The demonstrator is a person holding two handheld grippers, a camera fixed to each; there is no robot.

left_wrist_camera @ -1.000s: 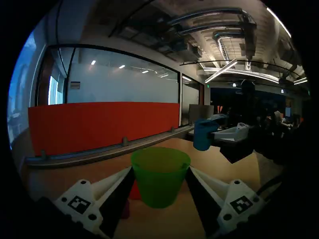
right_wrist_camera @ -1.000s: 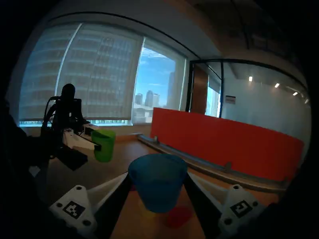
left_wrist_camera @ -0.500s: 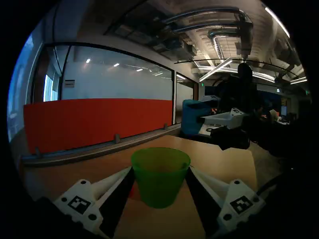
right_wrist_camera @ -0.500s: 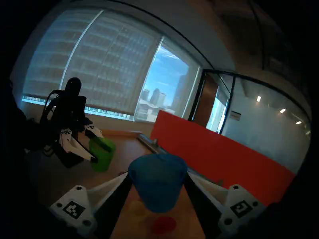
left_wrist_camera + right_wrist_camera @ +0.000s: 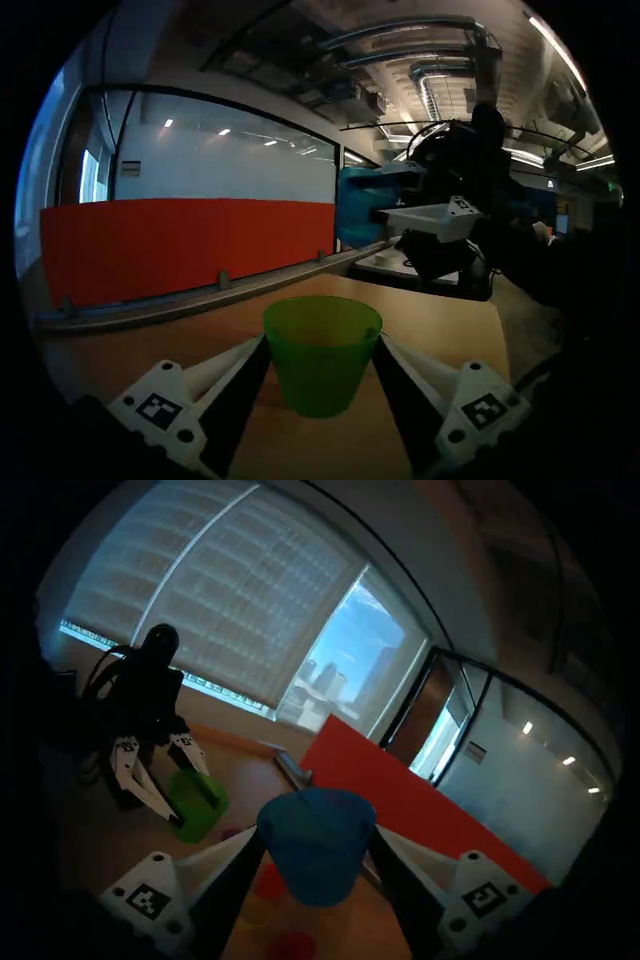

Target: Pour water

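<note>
Right gripper (image 5: 384, 196) with the blue cup (image 5: 360, 206) has climbed since 1 s ago. In the left gripper view it went from about level with the green cup's rim to well above it, and it now sits closer to frame centre. The right gripper view has tipped over in the same time, and the window (image 5: 240, 624) and orange panel (image 5: 384, 800) now slant hard.

Left gripper (image 5: 322, 346): fingers clamped on either side of the green cup (image 5: 322, 364). The cup is upright, held over the table (image 5: 448, 328), and looks the same as before. Can't tell if there is any water in it.

Right gripper (image 5: 317, 840): fingers clamped on the blue cup (image 5: 317, 856) the same way. Can't make out what is inside.

Left gripper view:
- Blue cup is high and beyond the green one, a bit to the right, and the two are clearly apart.
- Ceiling pipes (image 5: 416, 40) and the glass wall (image 5: 224, 168) above the orange panel (image 5: 184, 240) are in view.

Right gripper view:
- Left gripper (image 5: 198, 810) and green cup (image 5: 192, 800) sit lower left, seen from above, near the table (image 5: 88, 840).
- Red discs (image 5: 268, 880) lie on the table under the blue cup.
</note>
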